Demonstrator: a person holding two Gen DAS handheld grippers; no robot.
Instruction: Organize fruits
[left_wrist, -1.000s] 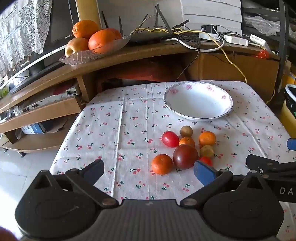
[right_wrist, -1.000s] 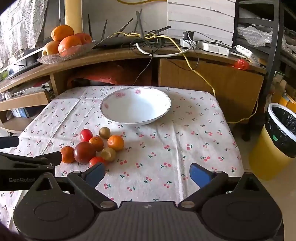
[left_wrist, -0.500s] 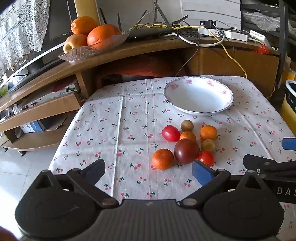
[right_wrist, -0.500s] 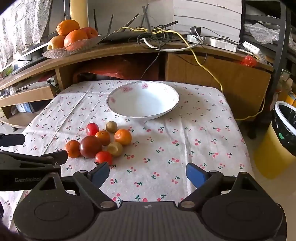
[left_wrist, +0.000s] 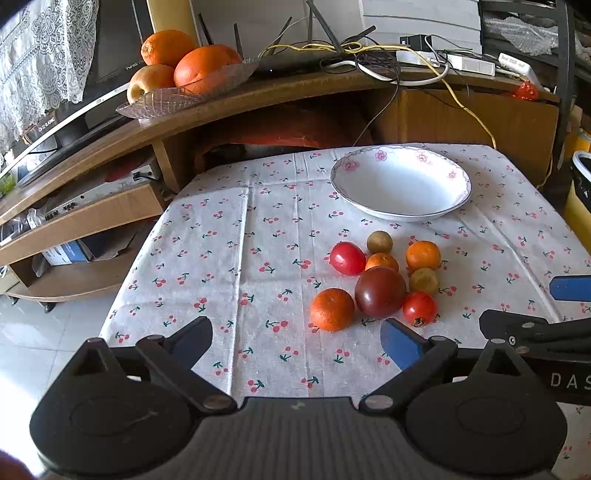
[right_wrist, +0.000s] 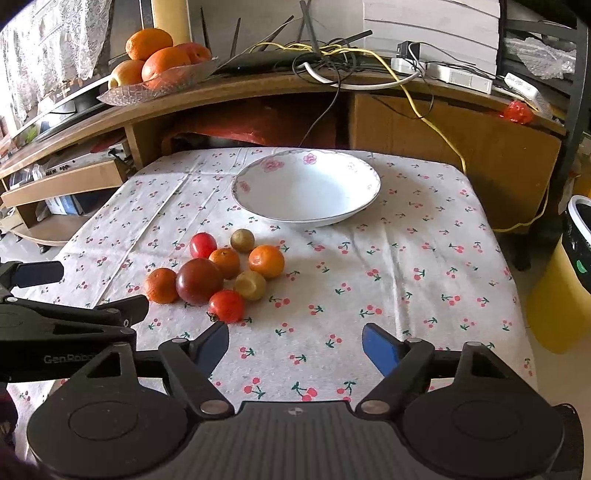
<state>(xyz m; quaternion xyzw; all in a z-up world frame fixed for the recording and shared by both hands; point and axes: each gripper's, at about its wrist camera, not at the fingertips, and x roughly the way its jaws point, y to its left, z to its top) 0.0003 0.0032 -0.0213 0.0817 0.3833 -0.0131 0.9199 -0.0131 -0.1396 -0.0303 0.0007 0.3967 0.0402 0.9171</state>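
Several small fruits lie in a cluster on the cherry-print cloth: a dark purple tomato (left_wrist: 380, 292) (right_wrist: 199, 281), oranges (left_wrist: 331, 309) (right_wrist: 161, 285), red tomatoes (left_wrist: 419, 308) (right_wrist: 226, 306) and brownish round ones (left_wrist: 379, 242) (right_wrist: 250, 284). An empty white bowl (left_wrist: 400, 182) (right_wrist: 306, 187) with pink flowers stands behind them. My left gripper (left_wrist: 295, 341) hangs open just in front of the cluster's left side. My right gripper (right_wrist: 295, 341) is open too, in front and right of the cluster, its left finger close to the near red tomato. Each gripper shows at the other view's edge.
A wooden shelf unit (left_wrist: 258, 96) stands behind the table with a glass dish of large oranges (left_wrist: 184, 74) (right_wrist: 159, 70), cables and a router. A yellow bin (right_wrist: 561, 280) with a black liner stands right of the table. The floor drops off left of the cloth.
Both grippers have drawn back and risen a little, so the fruits and bowl sit further up in each view. Both stayed open. The fruits have not moved.
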